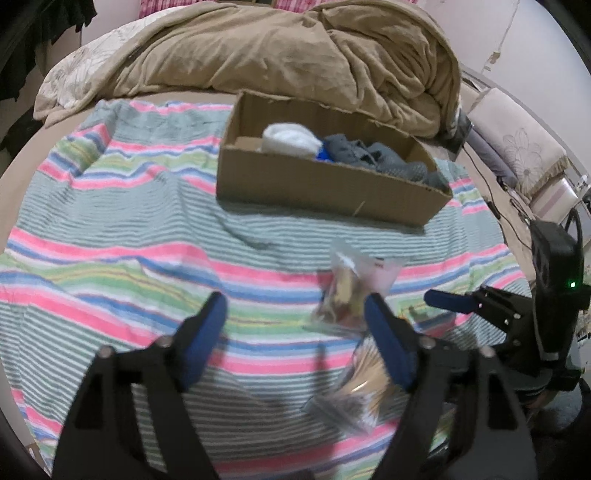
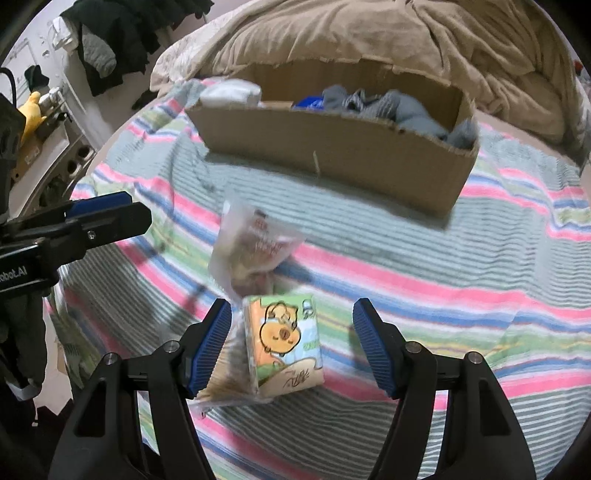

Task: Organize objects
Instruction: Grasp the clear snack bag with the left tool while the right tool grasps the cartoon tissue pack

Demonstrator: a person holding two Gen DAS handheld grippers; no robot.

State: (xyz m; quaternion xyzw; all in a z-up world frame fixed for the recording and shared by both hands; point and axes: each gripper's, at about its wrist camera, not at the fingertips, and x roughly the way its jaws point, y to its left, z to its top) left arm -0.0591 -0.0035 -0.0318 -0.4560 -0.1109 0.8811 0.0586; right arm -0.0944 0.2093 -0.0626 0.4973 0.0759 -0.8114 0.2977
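Observation:
A cardboard box (image 1: pixel 325 184) sits on the striped blanket (image 1: pixel 110 229) and holds a white roll (image 1: pixel 291 138) and grey cloth (image 1: pixel 384 158). It also shows in the right wrist view (image 2: pixel 332 147). A clear plastic bag (image 1: pixel 351 291) lies in front of it, with a second packet (image 1: pixel 362 391) nearer. My left gripper (image 1: pixel 295 310) is open and empty above the blanket, left of the bags. My right gripper (image 2: pixel 291 317) is open around a small cartoon-printed pack (image 2: pixel 284 347) without touching it. The clear bag (image 2: pixel 255 243) lies just beyond.
A rumpled tan duvet (image 1: pixel 295 51) lies behind the box. Pillows (image 1: pixel 517 147) sit at the right. Dark clothes (image 2: pixel 118 33) and a shelf with a yellow toy (image 2: pixel 31 110) stand left of the bed. My right gripper (image 1: pixel 461 302) shows at the left view's right edge.

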